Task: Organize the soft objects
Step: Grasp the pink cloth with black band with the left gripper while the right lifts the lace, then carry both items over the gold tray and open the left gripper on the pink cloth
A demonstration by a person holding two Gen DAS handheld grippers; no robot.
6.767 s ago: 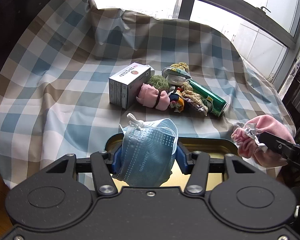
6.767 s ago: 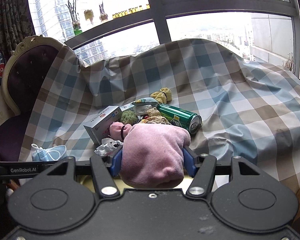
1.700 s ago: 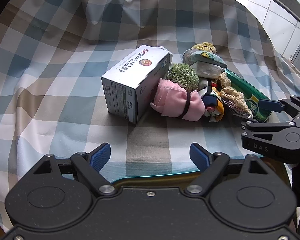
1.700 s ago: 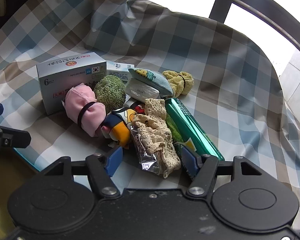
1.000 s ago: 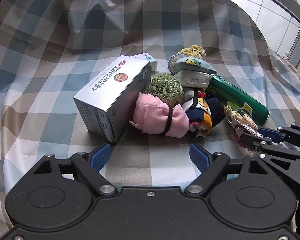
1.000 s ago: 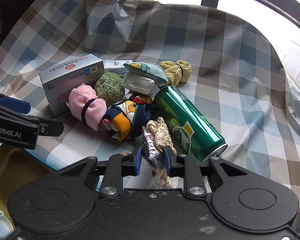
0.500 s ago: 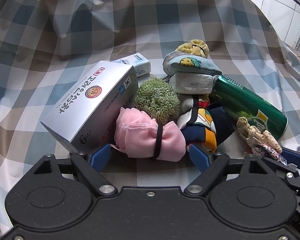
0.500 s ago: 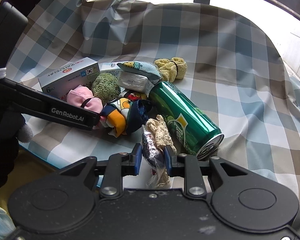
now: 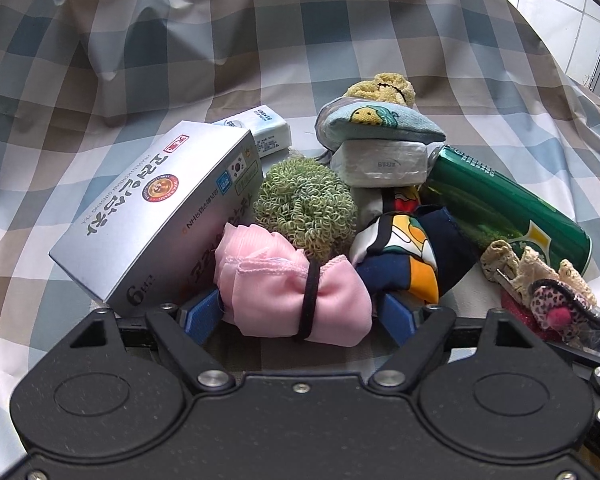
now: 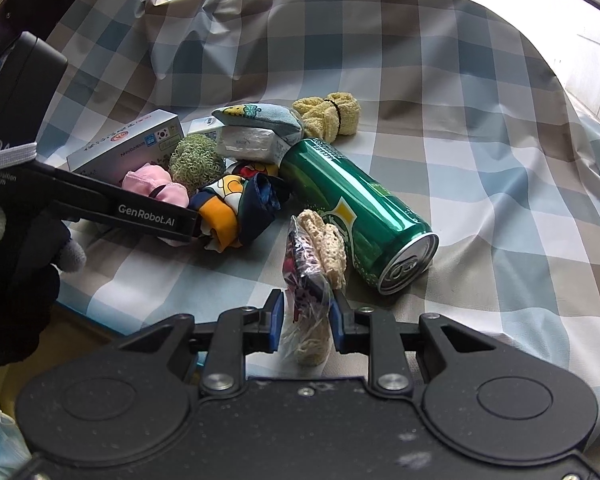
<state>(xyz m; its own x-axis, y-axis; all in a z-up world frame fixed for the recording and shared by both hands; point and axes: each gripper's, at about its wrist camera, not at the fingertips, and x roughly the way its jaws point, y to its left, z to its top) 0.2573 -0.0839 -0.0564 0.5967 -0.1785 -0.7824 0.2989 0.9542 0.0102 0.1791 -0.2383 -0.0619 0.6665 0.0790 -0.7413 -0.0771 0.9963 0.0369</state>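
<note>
Left tool point(image 9: 300, 314) sits open, its blue pads flanking the pink cloth bundle point(image 9: 296, 294) beside the silver tea box point(image 9: 156, 216). Right tool point(image 10: 305, 322) pinches a bagged lace item point(image 10: 314, 276) just in front of the green can point(image 10: 356, 210).

A checked cloth point(image 10: 480, 168) in blue, brown and white covers the surface and rises in folds at the back. On it lie a silver box point(image 9: 152, 212), a small white box point(image 9: 260, 126) behind it, a green scrubber point(image 9: 304, 208), a pink bundle point(image 9: 296, 292), a printed cloth point(image 9: 408, 252), a green can point(image 10: 356, 208) on its side and a yellow roll point(image 10: 328, 118).
</note>
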